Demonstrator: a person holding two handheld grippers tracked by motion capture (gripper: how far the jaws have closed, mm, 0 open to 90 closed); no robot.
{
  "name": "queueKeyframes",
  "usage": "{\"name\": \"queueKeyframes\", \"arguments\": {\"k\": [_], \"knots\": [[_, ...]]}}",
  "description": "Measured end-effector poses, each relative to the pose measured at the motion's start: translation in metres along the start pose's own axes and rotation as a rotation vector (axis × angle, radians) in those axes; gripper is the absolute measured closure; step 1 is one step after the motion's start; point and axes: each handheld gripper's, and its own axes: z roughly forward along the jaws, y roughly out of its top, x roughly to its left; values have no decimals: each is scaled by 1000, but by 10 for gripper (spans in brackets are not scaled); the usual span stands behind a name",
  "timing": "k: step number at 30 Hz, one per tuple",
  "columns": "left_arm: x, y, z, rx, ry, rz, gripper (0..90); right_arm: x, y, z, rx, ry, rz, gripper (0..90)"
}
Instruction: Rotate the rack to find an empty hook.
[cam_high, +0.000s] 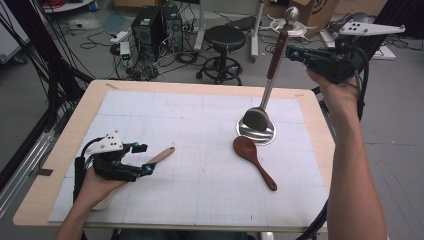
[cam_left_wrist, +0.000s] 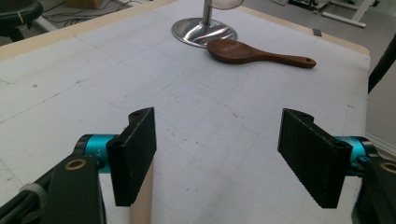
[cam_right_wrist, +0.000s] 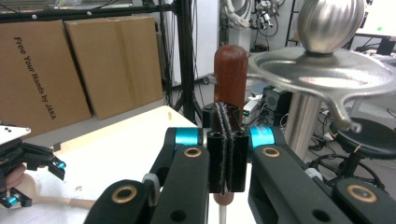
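Observation:
My right gripper (cam_high: 294, 52) (cam_right_wrist: 226, 140) is raised at the far right of the table and shut on the red-brown handle (cam_high: 276, 55) (cam_right_wrist: 230, 65) of a ladle. Its dark bowl (cam_high: 256, 118) hangs just over the round base (cam_high: 265, 136) of a steel utensil stand. The stand's ball top (cam_high: 291, 15) (cam_right_wrist: 329, 21) and hook rim stand close beside the handle. A dark wooden spoon (cam_high: 254, 159) (cam_left_wrist: 252, 52) lies next to the base. My left gripper (cam_high: 145, 158) (cam_left_wrist: 219, 158) rests open at the near left, one jaw over a pale wooden spatula (cam_high: 161, 156) (cam_left_wrist: 142, 196).
A white gridded mat (cam_high: 200, 165) covers the wooden table (cam_high: 320, 135). Beyond the far edge stand a black stool (cam_high: 224, 40), computer cases (cam_high: 150, 27) and cables on the floor. Cardboard boxes (cam_right_wrist: 70, 70) are stacked behind.

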Motion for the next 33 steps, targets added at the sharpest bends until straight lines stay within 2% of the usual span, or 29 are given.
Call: {"name": "queueKeyframes", "arguments": {"k": [7, 14, 33], "knots": [[0, 0, 0, 4, 0, 2, 288, 0, 6, 1, -7, -13, 4, 898], [0, 1, -1, 0, 2, 4, 288, 4, 10, 10, 2, -13, -11, 898], [1, 1, -3, -4, 5, 2, 288, 12, 16, 25, 10, -39, -11, 899]]}}
